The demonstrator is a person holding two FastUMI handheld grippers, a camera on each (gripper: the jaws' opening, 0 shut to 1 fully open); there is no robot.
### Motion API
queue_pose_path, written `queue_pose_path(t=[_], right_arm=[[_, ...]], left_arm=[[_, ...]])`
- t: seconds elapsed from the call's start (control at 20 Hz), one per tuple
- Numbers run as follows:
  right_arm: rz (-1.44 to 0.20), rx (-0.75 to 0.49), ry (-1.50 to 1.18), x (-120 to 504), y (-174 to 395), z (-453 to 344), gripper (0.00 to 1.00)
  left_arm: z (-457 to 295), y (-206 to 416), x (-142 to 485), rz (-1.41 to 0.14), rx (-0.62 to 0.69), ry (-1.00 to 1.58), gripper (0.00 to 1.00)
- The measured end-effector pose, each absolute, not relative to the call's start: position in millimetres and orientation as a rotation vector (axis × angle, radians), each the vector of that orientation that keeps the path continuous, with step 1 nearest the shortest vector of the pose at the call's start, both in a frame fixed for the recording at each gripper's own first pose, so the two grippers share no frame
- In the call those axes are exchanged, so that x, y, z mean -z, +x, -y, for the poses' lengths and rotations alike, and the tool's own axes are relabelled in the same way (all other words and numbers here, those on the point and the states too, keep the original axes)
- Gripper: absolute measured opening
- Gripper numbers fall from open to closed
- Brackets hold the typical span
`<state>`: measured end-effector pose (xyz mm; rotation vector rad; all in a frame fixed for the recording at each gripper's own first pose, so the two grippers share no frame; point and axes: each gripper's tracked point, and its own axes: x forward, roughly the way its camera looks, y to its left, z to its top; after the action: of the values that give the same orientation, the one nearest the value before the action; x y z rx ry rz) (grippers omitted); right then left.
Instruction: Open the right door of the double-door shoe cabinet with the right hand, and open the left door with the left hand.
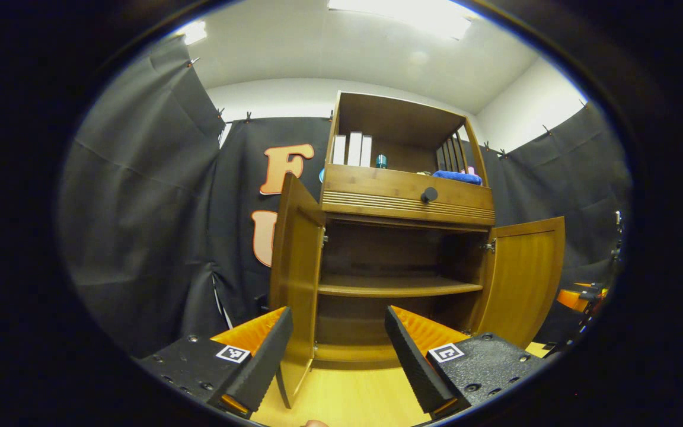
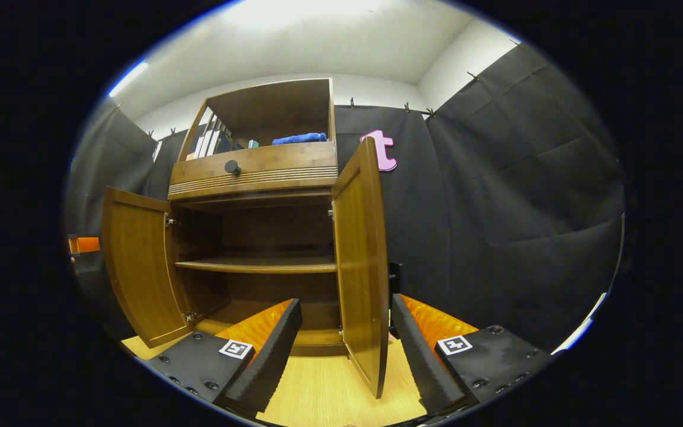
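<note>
Both doors swung out. Left door [image 1: 295, 279] edge-on between left gripper [image 1: 338, 350] jaws, wide, not touching. Right door [image 2: 362, 261] likewise inside right gripper [image 2: 344, 350] jaws, wide. Looks done; back straight out.

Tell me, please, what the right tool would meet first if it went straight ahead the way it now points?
Most likely the free edge of the open right door: it stands edge-on between the right tool's spread fingers, directly in its line. Depth is hard to judge here, but nothing else shows in front of that door.
</note>
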<state>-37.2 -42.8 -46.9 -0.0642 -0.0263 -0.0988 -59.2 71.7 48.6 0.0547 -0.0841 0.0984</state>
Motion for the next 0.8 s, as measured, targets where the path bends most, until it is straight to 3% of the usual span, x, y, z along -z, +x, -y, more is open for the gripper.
queue_pose_path(t=[0.05, 0.1, 0.25, 0.35, 0.8], right_arm=[[0.028, 0.102, -0.064, 46.5, -38.3, 45.9, 0.93], [0.03, 0.105, -0.064, 45.6, -37.9, 47.6, 0.98], [0.032, 0.113, -0.062, 45.1, -39.5, 54.6, 0.98], [0.033, 0.117, -0.06, 44.4, -39.8, 57.4, 0.93], [0.04, 0.122, -0.062, 41.4, -39.9, 60.9, 0.93]], left_arm=[[-67.2, -57.8, -47.4, 0.076, -0.087, 0.048, 0.92], [-62.9, -56.1, -46.3, 0.068, -0.079, 0.041, 0.92], [-55.9, -49.7, -43.4, 0.05, -0.065, 0.027, 0.92], [-51.6, -46.3, -44.4, 0.047, -0.057, 0.024, 0.92], [-39.4, -44.8, -51.6, 0.063, -0.034, 0.033, 0.94]])
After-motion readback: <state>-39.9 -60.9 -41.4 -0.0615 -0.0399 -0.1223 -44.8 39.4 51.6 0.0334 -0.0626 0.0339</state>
